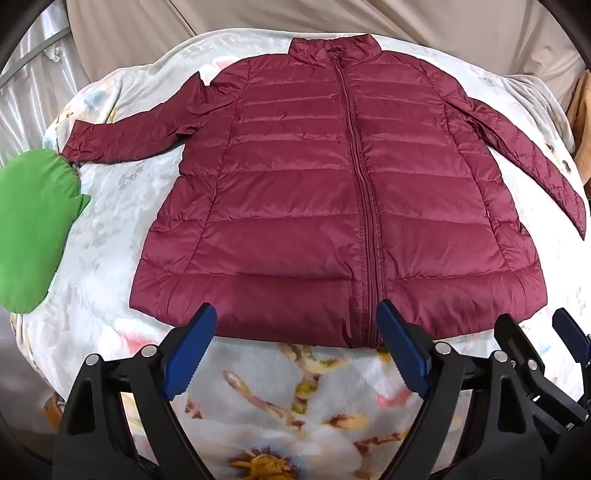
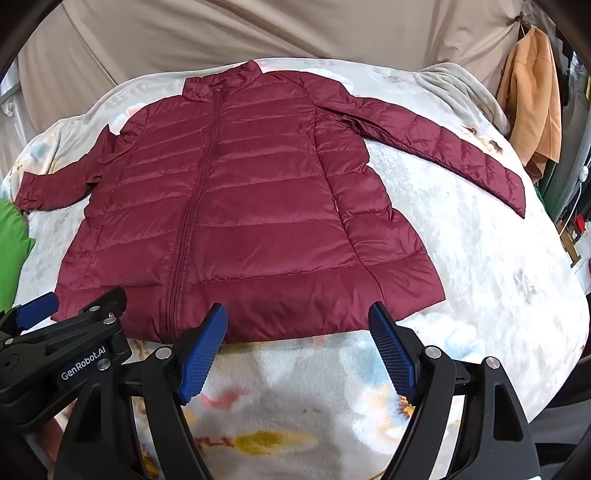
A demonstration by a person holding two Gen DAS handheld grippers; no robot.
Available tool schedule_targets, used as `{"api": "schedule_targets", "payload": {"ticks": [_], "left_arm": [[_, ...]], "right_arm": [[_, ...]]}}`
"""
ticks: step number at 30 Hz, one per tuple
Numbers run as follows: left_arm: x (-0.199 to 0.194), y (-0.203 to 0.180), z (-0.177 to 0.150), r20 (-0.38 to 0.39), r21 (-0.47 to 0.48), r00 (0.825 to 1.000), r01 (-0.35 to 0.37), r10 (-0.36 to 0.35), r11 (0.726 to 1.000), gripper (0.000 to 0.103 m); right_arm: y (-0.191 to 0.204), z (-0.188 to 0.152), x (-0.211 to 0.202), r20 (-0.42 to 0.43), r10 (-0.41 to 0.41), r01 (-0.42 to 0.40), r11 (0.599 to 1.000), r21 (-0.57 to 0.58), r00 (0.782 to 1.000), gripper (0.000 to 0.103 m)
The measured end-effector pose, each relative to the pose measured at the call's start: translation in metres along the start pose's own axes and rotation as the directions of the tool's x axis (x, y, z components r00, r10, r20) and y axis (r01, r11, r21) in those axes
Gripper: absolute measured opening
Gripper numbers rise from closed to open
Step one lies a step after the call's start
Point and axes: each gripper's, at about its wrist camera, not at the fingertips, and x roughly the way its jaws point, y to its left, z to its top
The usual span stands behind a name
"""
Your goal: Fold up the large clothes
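Jacket point(image 1: 314, 192), maroon quilted puffer, lies flat and front-up in the middle of the bed, zipped shut, collar toward the far edge, hem toward the near edge. Both sleeves spread outward: one point(image 1: 125, 142) reaches toward the bed's left edge, the other point(image 2: 443, 147) angles toward the right edge. Floral fleece blanket point(image 1: 295, 398) covers the bed under the jacket. Green garment point(image 1: 29, 229) sits at the left edge, its top just beside the left sleeve cuff; cannot tell if they touch.

Left gripper point(image 1: 299, 321) hovers at the near edge over the hem, jaws spread wide, nothing between the blue pads point(image 1: 195, 347); the zipper's bottom end sits just inside the right pad. Right gripper point(image 2: 299, 317) is just beside it, over the hem right of the zipper, jaws also wide apart, nothing clamped. Whether the pad tips touch the fabric cannot be told. Both point steeply down at the hem.

Beige fabric wall point(image 2: 295, 33) rises behind the far edge. Orange garment point(image 2: 532, 96) hangs past the far right corner.
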Motion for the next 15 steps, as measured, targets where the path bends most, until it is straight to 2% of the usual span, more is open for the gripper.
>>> {"api": "schedule_targets", "payload": {"ticks": [15], "left_arm": [[0.014, -0.001, -0.003, -0.028, 0.001, 1.000, 0.009, -0.009, 1.000, 0.085]], "right_arm": [[0.001, -0.005, 0.014, -0.031, -0.013, 0.013, 1.000, 0.001, 0.999, 0.078]]}}
